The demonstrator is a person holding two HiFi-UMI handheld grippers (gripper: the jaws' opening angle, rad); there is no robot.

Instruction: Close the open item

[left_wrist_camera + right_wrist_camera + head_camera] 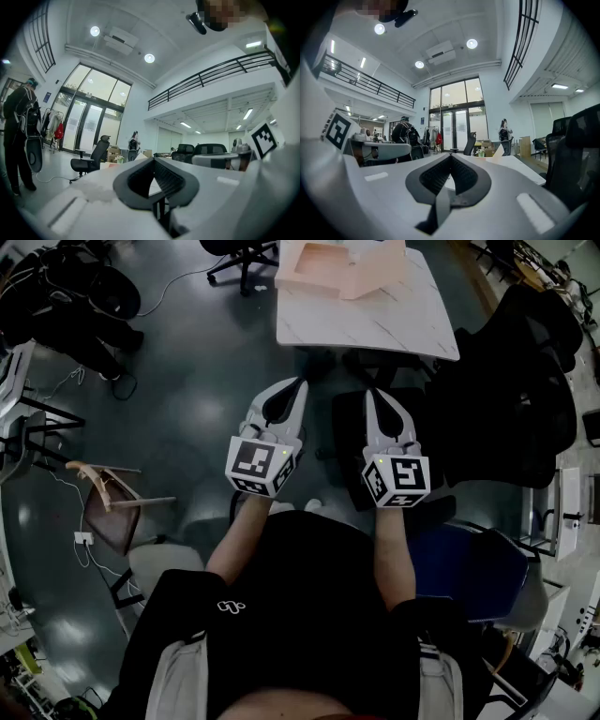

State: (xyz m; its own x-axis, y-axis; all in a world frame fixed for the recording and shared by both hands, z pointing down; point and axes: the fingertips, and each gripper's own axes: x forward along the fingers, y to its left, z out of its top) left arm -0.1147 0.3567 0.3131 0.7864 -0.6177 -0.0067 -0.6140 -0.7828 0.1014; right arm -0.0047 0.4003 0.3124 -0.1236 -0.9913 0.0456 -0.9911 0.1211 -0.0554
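Observation:
An open pale cardboard box point(342, 263) with raised flaps stands on the far side of a white table point(375, 329) ahead of me in the head view. Both grippers are held side by side in the air short of the table's near edge, pointing at it. The left gripper point(302, 382) is shut with nothing in it, its tips meeting point(153, 159). My right gripper point(371, 392) is shut and empty too point(450, 155). In the right gripper view the table point(525, 171) shows past the jaws. Neither gripper touches the box.
A black office chair point(525, 381) stands right of the table, and another point(244, 254) at the far left corner. A wooden-framed chair point(112, 498) sits on the dark floor to my left. People stand far off by the glass doors point(404, 133).

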